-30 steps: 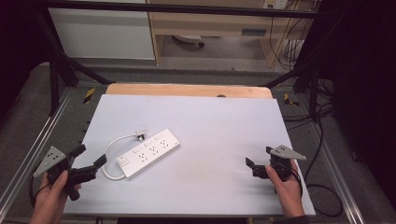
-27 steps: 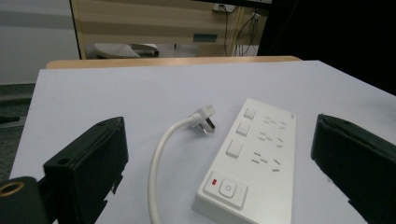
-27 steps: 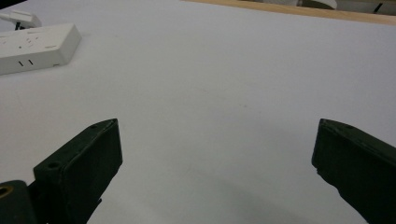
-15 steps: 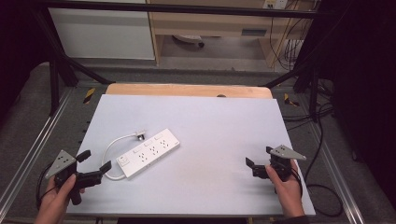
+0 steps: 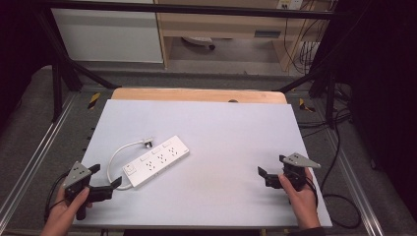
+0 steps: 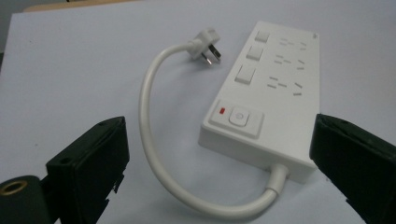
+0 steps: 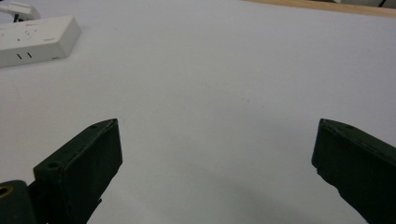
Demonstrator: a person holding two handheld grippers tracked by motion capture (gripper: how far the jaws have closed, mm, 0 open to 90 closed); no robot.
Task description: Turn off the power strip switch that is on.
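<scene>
Your left gripper (image 5: 104,178) sits at the near left corner of the white table (image 5: 236,128), held low in your left hand (image 5: 64,214), its 2 black jaws spread wide with nothing between them. They point toward the near end of the white power strip (image 5: 156,160), which lies just beyond them, apart from the jaws. In the left gripper view the strip's end with the round button and small red mark faces you, and that end falls in the gap between the jaw tips, farther off.

The power strip lies flat on the left half of the table, set at a slant, its far end nearer the middle. Its short white cord (image 6: 154,154) leaves the near end, loops out to the left and curls back to the plug (image 6: 208,44), which rests on the table just beside the strip's far half, pins toward the strip.

Your right gripper (image 5: 271,168) rests near the near right edge, in your right hand (image 5: 300,194). Its jaws are also wide apart and hold nothing; they face left across bare table, well apart from the strip.
</scene>
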